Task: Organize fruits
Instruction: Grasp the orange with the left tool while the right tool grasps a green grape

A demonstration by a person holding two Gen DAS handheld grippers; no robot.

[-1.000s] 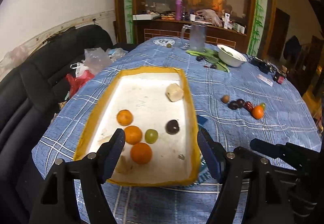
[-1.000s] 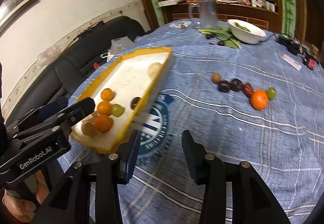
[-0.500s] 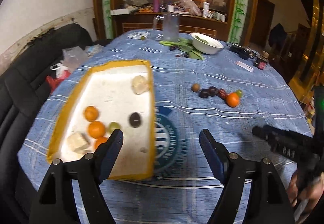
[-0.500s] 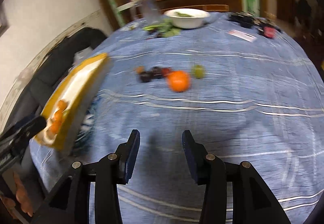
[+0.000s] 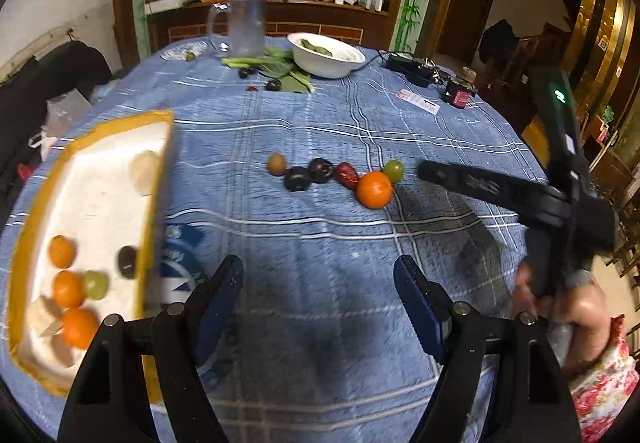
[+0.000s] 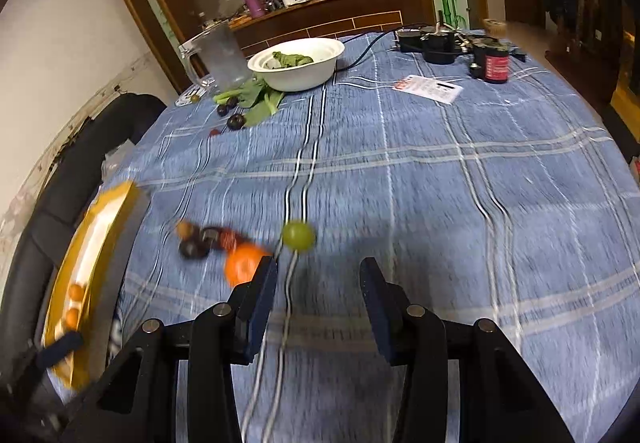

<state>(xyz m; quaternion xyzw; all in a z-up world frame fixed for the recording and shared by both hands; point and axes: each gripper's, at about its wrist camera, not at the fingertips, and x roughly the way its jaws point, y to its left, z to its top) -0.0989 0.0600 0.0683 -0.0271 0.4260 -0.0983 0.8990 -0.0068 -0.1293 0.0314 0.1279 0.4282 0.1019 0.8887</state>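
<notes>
Both grippers hover above a round table [image 5: 328, 243] covered in a blue plaid cloth, and both stand with their jaws spread wide and nothing between them. The left gripper [image 5: 318, 295] sits near the table's front edge, just right of a yellow-rimmed white tray [image 5: 100, 203]. Inside that tray lie three small oranges [image 5: 66, 289], a green grape [image 5: 96, 284], a dark plum [image 5: 127, 262] and some pale chunks of fruit. The right gripper [image 6: 318, 283] points at a loose row of fruit in the middle of the cloth: a brown fruit [image 5: 277, 163], two dark plums [image 5: 298, 179], a red date [image 5: 346, 175], a larger orange [image 5: 374, 189] and a green grape [image 5: 394, 171], packed close together, several of them touching. In the right wrist view this row is motion-blurred, with the orange just beside the left jaw tip and the grape a little ahead of the gap. At the far end of the table stand a white bowl [image 6: 298, 63] holding greens, a clear pitcher [image 6: 220, 53], leafy stalks [image 6: 256, 97] and more dark fruit.
</notes>
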